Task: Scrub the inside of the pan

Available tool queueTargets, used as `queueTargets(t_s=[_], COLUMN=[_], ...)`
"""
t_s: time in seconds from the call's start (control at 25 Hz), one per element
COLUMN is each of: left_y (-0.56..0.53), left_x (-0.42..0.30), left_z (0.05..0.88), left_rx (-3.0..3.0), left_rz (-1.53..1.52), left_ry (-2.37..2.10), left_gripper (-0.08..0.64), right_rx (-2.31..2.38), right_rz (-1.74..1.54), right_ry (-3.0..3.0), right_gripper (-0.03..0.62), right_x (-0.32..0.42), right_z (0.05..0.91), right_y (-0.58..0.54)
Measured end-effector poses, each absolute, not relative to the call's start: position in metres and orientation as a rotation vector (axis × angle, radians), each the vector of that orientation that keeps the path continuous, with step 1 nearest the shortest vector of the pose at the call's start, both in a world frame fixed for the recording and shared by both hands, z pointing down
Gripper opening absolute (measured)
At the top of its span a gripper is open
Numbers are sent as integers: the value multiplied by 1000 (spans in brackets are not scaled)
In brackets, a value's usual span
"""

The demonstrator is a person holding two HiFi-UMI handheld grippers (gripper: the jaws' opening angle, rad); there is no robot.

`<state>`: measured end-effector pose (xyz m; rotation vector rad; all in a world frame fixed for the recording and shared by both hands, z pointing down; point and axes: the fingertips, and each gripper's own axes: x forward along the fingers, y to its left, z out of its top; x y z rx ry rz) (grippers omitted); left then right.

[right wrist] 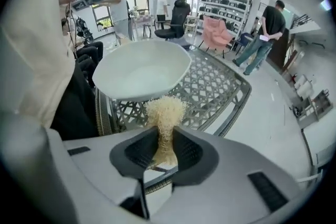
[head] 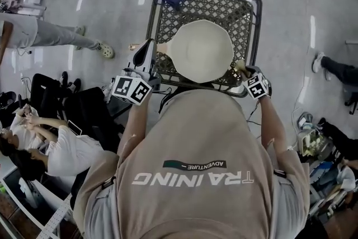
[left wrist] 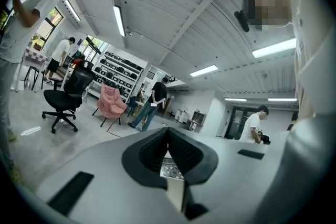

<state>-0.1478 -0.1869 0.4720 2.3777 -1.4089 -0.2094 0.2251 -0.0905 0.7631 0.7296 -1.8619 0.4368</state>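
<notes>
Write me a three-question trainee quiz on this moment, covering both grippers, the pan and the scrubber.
1. Multiple choice: what does the right gripper hold? A) a blue cloth B) a straw-coloured scrubber C) the pan's handle
2. True or false: the scrubber is inside the pan.
3. Fill in: the jaws of the left gripper are ____, with nothing gripped between them.

Key: 1 B. 2 False, it sits just outside the rim. 3 together.
</notes>
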Motion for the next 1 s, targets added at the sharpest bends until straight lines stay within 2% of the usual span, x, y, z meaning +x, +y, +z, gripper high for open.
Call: queueTargets(t_s=[0.24, 0.44, 0.6, 1.0], left_y=[-178, -163, -148, -140], left_x=[-155, -167, -178, -207], left_z=[479, 482, 473, 463], left_rx=[2351, 2295, 2296, 2257], left_rz=[-242, -252, -198, -94], left_ry=[-1404, -1432, -1464, -1529], left_gripper=[18, 18, 18, 18], right_rx=[567, 176, 51, -76], right_rz=[143, 17, 63, 72], right_ry=[-2097, -2150, -2226, -2210], right_gripper=[98, 98, 98, 98], right_x=[148, 43, -25, -67], right_z=[701, 728, 749, 790], right_y=[-123, -108, -97, -94])
